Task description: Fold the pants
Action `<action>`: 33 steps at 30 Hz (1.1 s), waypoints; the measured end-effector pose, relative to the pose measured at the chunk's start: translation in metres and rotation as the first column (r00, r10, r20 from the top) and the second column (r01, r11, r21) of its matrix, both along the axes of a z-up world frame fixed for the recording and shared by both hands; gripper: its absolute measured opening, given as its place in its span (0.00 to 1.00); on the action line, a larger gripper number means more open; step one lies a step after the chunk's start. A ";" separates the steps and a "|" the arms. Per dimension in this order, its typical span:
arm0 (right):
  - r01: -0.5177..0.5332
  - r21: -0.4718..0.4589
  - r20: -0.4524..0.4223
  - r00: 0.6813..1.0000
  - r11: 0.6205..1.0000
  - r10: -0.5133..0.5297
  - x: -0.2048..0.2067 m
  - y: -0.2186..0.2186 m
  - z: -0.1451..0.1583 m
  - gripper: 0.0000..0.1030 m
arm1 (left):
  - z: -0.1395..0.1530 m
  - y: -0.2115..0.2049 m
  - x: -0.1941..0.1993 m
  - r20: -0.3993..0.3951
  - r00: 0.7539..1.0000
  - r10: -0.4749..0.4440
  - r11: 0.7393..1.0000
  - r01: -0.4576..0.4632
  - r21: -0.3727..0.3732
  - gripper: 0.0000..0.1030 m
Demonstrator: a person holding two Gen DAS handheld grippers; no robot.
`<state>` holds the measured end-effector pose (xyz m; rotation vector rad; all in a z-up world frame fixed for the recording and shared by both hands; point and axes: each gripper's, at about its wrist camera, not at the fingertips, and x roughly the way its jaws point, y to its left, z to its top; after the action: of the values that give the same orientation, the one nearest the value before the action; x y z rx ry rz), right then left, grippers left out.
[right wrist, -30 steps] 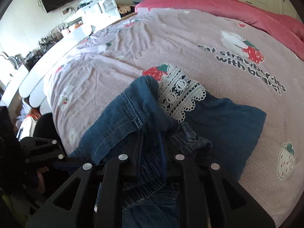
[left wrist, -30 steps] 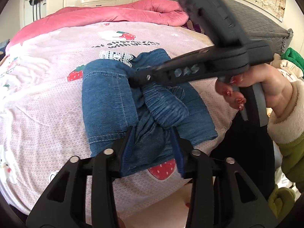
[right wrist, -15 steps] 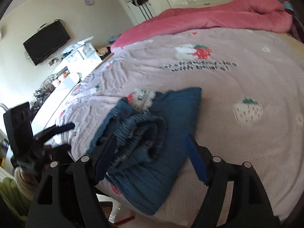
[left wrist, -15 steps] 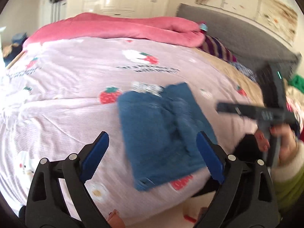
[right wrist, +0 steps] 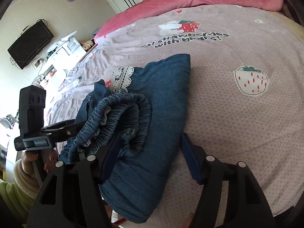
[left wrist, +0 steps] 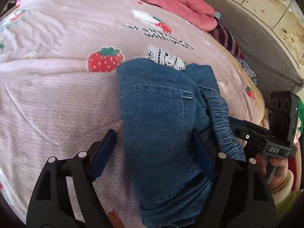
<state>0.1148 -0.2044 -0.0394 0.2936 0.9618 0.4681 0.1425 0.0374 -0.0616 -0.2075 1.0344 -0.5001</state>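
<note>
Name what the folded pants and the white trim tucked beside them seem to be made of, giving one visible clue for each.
Pants: likely soft denim or denim-look cotton; matte blue weave, pale topstitching, a gathered elastic waistband.
White trim: apparently lace; an openwork pattern with a scalloped edge. Fibre cannot be told.

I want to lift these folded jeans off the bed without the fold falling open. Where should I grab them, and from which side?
Grip the jeans across the thick folded stack at the near edge, coming in from the bed's near side, one pad on each flank. The bunched elastic waistband sits loose on top, so it would probably unroll; keep the tongs below it.
</note>
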 end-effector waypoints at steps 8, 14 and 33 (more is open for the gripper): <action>0.009 -0.018 0.021 1.000 1.000 -0.008 0.003 0.015 -0.005 0.19 | 0.000 -0.016 -0.005 0.048 0.999 -0.019 1.000 0.018 0.018 0.33; 0.029 -0.095 0.143 0.990 0.995 -0.015 -0.006 0.023 0.015 0.07 | 0.017 -0.020 -0.014 0.122 0.992 -0.018 0.999 0.013 0.039 0.19; 0.019 -0.164 0.317 0.948 0.986 0.035 0.089 0.054 0.079 0.06 | 0.082 -0.012 0.062 0.283 0.958 0.033 0.995 -0.059 0.082 0.18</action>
<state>0.2041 -0.1505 0.0398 0.0593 0.6799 0.4248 0.2049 0.0252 0.0207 -0.0769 0.7695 -0.4257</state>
